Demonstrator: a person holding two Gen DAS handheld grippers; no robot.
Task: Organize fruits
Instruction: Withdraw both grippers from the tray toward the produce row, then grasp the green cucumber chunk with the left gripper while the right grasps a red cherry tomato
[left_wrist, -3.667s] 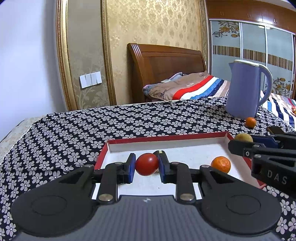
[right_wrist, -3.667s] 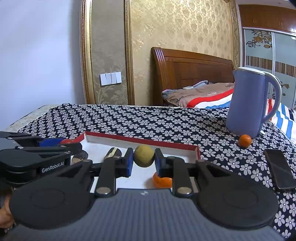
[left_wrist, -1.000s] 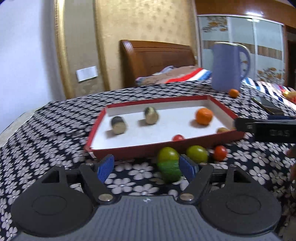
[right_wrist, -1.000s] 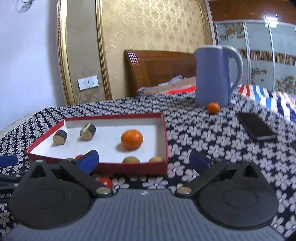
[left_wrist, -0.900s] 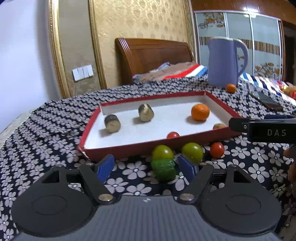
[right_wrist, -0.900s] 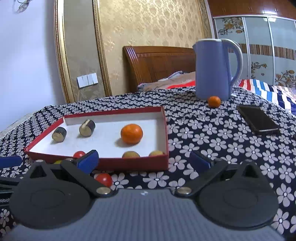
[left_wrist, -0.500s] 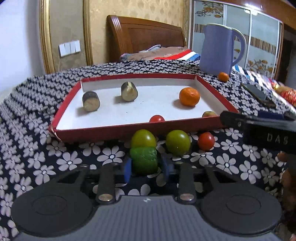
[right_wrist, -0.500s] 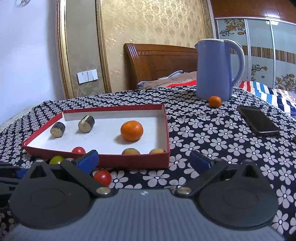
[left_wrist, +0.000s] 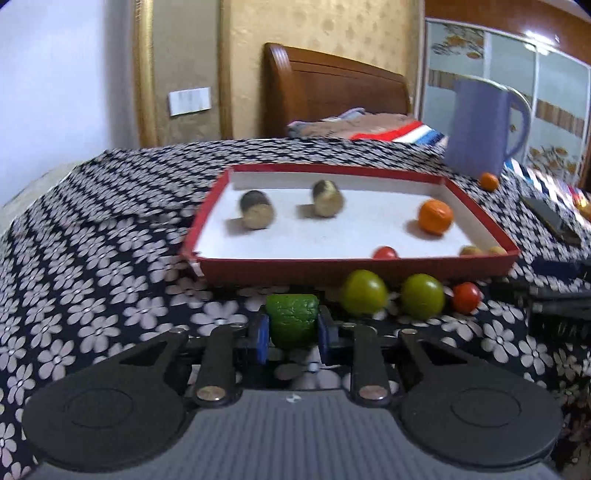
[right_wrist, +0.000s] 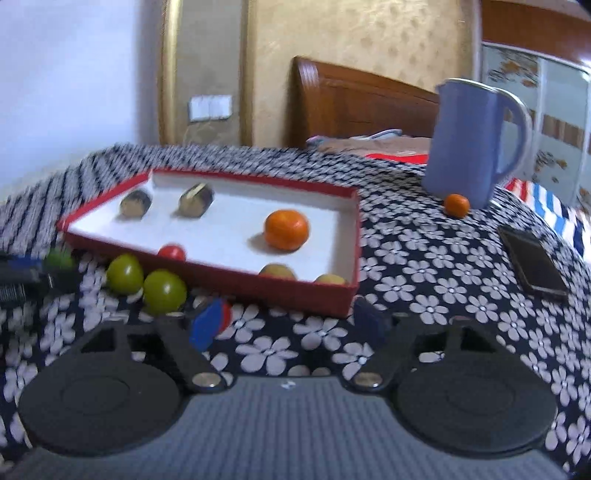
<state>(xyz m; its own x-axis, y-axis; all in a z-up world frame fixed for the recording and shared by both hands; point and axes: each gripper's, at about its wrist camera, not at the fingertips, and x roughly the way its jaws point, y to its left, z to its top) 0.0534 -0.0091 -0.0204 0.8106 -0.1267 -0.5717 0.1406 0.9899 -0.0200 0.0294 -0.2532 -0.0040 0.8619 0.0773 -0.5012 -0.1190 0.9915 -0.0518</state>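
Left wrist view: your left gripper (left_wrist: 291, 334) pinches a bumpy green fruit (left_wrist: 292, 317) between its blue pads, on the near side of the red tray (left_wrist: 354, 266).
Tray contents: two brown cylinders (left_wrist: 256, 209) at the far left, an orange (left_wrist: 435, 217) at the right, a red tomato (left_wrist: 384, 253) and two small tan fruits (left_wrist: 470, 250) by the near wall.
Outside the tray: two green tomatoes (left_wrist: 364, 292) and a red tomato (left_wrist: 466, 297) lie on the flowered cloth (left_wrist: 92, 258), against the near wall.
Hard to make out: both views are blurred; the tray wall cuts off the tan fruits.
Right wrist view: your right gripper (right_wrist: 286, 321) has just been closing, yet its jaws stand apart with only cloth between them; the left pad covers part of the red tomato outside the tray.
Far right: a blue jug (right_wrist: 472, 147), a small orange (right_wrist: 456, 204) at its foot, a phone (right_wrist: 532, 266).
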